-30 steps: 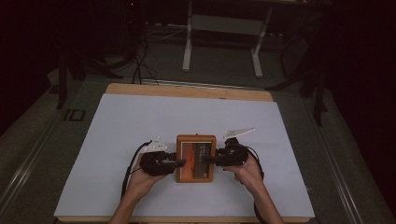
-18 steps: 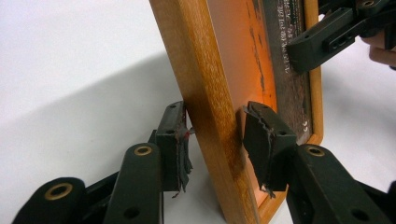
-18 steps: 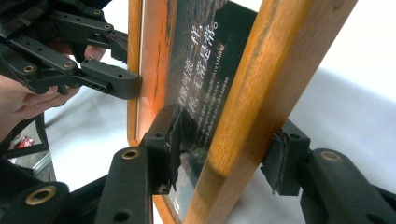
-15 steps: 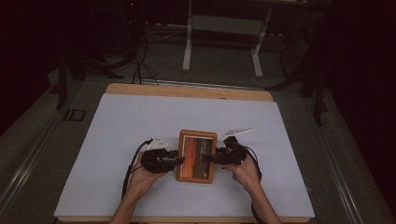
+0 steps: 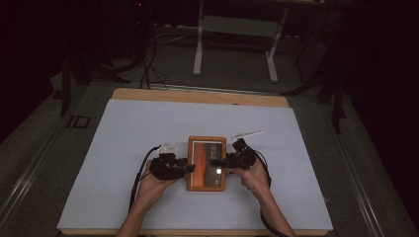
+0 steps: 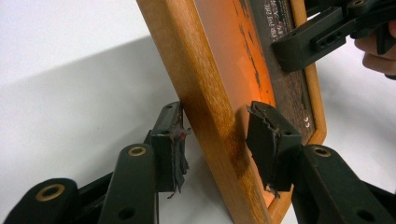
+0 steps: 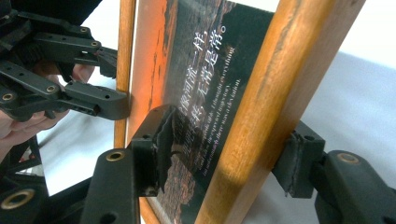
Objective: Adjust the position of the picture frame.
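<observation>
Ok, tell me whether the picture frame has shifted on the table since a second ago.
Yes, slightly: the picture frame now lies a little nearer the table's far wooden edge, away from the person.

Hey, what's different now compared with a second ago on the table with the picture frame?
Both claws have just been opening around the wooden picture frame, which lies flat on the white sheet. The left claw and right claw straddle its side rails with visible gaps. The frame has shifted slightly toward the person. The small white strip stayed put.
</observation>
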Demonstrator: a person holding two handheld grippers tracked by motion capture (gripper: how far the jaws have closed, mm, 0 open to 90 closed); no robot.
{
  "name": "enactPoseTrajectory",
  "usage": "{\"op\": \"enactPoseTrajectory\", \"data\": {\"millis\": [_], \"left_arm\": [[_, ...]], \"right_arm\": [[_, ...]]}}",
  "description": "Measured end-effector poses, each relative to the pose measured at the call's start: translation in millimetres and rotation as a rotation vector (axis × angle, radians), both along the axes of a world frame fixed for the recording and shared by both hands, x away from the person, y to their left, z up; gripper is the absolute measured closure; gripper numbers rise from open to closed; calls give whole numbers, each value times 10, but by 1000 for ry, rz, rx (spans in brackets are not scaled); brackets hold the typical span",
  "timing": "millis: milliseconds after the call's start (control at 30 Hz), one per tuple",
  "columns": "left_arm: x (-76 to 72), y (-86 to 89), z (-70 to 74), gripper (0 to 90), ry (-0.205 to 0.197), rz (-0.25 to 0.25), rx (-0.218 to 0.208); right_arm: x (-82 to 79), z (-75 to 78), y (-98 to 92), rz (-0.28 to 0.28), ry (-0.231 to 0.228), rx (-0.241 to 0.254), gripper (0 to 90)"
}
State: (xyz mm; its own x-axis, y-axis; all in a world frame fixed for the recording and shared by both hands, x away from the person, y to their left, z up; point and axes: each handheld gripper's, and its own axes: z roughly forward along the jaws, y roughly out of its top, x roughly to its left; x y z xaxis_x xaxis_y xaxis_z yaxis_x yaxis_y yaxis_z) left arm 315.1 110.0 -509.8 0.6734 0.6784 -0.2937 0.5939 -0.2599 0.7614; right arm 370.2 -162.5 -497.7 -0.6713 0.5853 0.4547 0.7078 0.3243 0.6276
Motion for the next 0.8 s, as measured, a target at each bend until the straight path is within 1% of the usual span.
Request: {"op": "enactPoseTrajectory", "data": {"millis": [100,133,233,267,300,333,367,467,500,533,567,600,633,667,700,733,767,800], "left_arm": [[5,-5,-2,565,4,2,1],[30,-30,-7,557,20,9,2],[66,-45,-15,547,46,12,1],[66,-45,-15,545,46,12,1],[90,-43,-29,542,60,12,-2],[90,-43,-29,539,60,12,-2],[110,-42,-42,537,76,16,-6],[125,-46,-54,528,87,20,-9],[145,-50,-66,525,106,29,-14],[145,-50,-66,523,106,29,-14],[172,-53,-83,519,124,31,-17],[172,-53,-83,515,124,31,-17],[194,-53,-103,510,145,37,-21],[194,-53,-103,506,145,37,-21],[210,-54,-118,503,164,45,-24],[210,-54,-118,501,164,45,-24],[224,-53,-129,499,179,51,-30],[224,-53,-129,499,179,51,-30]], "right_arm": [[2,-9,3,-7,5,-4,429],[2,-21,1,-15,12,-4,419],[16,-47,-1,-24,24,-8,409],[16,-47,-1,-24,24,-8,409],[39,-66,-2,-25,38,-7,402],[51,-75,3,-27,45,-8,396],[62,-86,8,-26,50,-7,391],[80,-101,17,-32,61,-11,383],[99,-120,21,-36,74,-9,377],[99,-120,21,-36,74,-9,377],[126,-145,22,-37,91,-6,371],[126,-145,22,-37,91,-6,371],[159,-174,27,-42,116,-3,362],[159,-174,27,-42,116,-3,362],[186,-202,40,-45,132,-6,349],[186,-202,40,-45,132,-6,349],[203,-223,52,-50,143,-7,342],[203,-223,52,-50,143,-7,342]]}}
